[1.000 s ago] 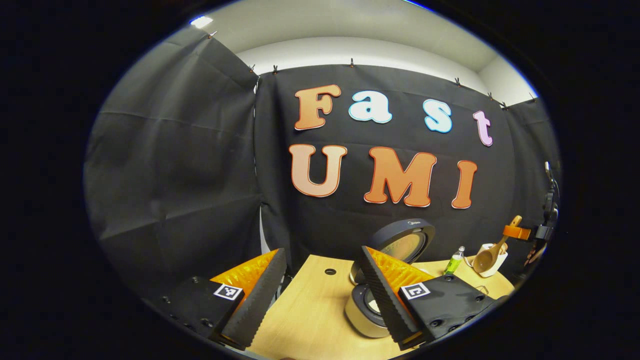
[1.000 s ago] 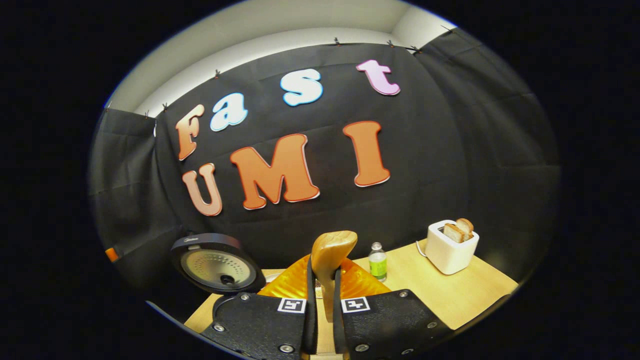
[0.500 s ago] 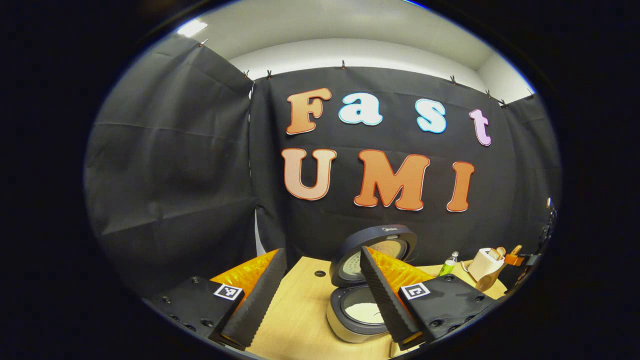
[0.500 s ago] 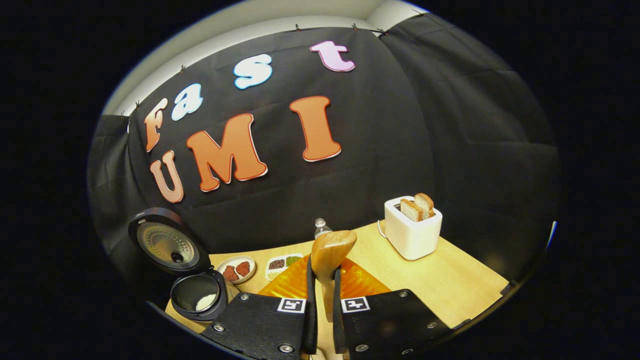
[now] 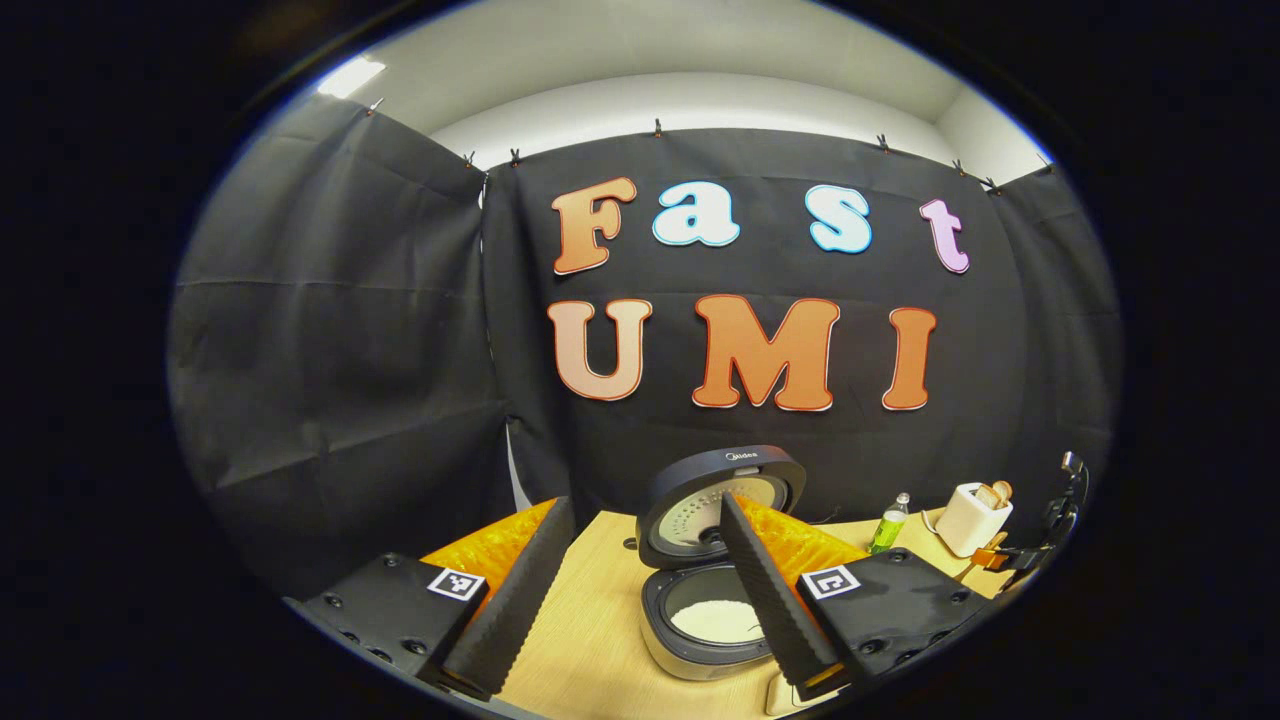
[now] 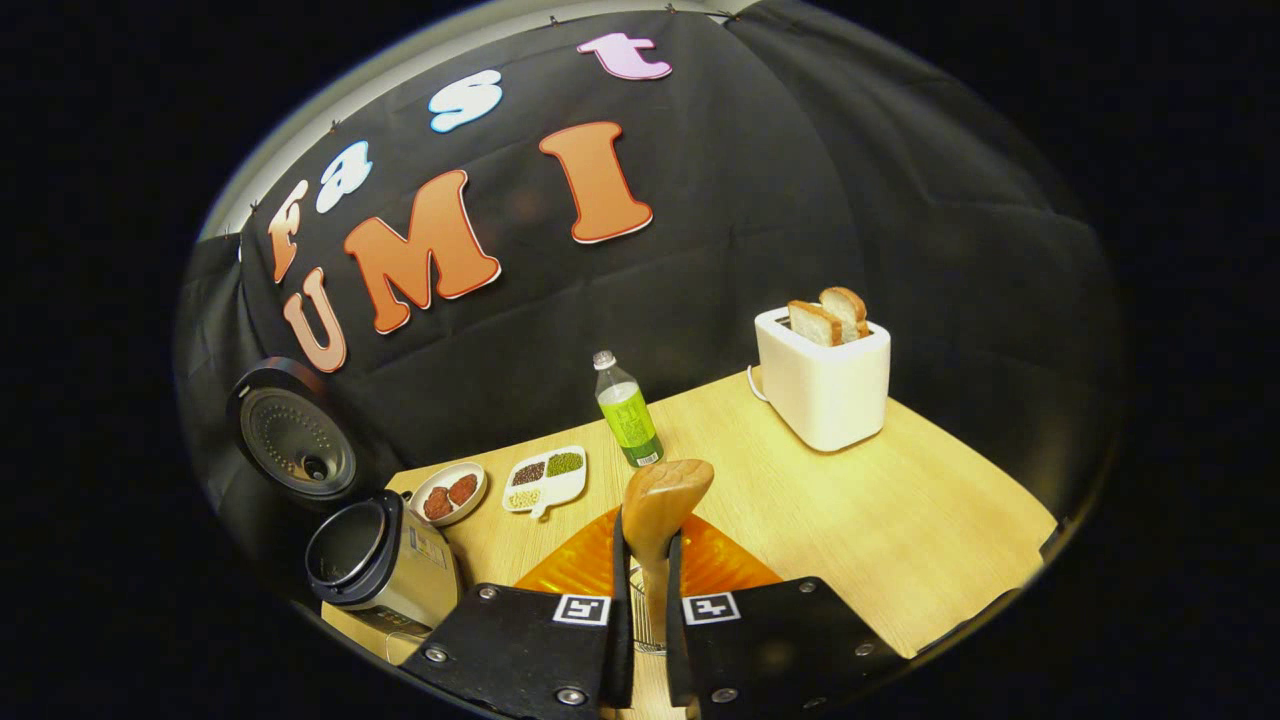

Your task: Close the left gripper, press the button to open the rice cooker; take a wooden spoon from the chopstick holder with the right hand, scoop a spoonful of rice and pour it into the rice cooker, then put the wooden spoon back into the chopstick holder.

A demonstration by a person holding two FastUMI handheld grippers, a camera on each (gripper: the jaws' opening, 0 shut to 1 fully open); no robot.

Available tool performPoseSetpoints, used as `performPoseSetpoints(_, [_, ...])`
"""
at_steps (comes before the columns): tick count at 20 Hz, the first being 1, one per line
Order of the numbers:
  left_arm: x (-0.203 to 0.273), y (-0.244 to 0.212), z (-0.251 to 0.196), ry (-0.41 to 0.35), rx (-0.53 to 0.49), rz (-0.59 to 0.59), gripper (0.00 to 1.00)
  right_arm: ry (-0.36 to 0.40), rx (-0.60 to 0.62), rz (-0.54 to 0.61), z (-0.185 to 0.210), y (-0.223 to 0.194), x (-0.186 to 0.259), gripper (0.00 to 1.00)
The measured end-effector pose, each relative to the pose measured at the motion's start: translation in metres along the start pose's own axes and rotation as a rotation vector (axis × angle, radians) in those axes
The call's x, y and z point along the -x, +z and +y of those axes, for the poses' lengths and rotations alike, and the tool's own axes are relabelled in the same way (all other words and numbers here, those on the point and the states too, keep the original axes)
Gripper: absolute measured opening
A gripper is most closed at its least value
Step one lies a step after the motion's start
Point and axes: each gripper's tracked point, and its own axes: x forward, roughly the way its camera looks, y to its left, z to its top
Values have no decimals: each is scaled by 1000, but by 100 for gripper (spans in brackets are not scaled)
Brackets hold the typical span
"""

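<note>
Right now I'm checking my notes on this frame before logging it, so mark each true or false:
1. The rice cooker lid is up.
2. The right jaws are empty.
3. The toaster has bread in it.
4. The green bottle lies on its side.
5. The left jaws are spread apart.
1. True. The rice cooker stands open, its lid raised, with white rice in the pot.
2. False. The right gripper is shut on the wooden spoon.
3. True. Two bread slices stick out of the white toaster.
4. False. The green bottle stands upright on the table.
5. True. The left gripper is open and holds nothing.
</note>
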Motion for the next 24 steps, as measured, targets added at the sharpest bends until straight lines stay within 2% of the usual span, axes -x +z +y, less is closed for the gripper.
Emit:
performPoseSetpoints(5, [6, 3, -10, 3, 2, 10, 100, 0, -79, 38, -13, -21, -13, 12])
performPoseSetpoints(10, [3, 7, -20, -3, 7, 8, 98, -15, -61, 52, -23, -26, -11, 20])
performPoseSetpoints(11, [1, 9, -22, -7, 12, 3, 98, -26, -52, 64, -29, -28, -9, 13])
performPoseSetpoints(13, [-3, 10, -27, -16, 20, -1, 96, -41, -43, 88, -35, -25, 0, 44])
performPoseSetpoints(14, [-6, 11, -29, -20, 22, -4, 97, -57, -27, 92, -40, -23, 5, 52])
performPoseSetpoints(15, [-10, 12, -32, -24, 24, -7, 97, -70, -8, 80, -43, -16, 11, 65])
performPoseSetpoints(16, [-15, 14, -35, -28, 25, -5, 97, -82, 11, 69, -45, -6, 21, 72])
performPoseSetpoints(17, [-19, 15, -37, -29, 27, -6, 97, -89, 30, 58, -48, 4, 30, 86])
performPoseSetpoints(19, [-32, 23, -45, -46, 34, -14, 97, -96, 69, 16, -44, 32, 51, 95])
performPoseSetpoints(24, [-83, 60, -70, -93, 5, -44, 97, -107, 188, -88, -34, 91, 102, 95])
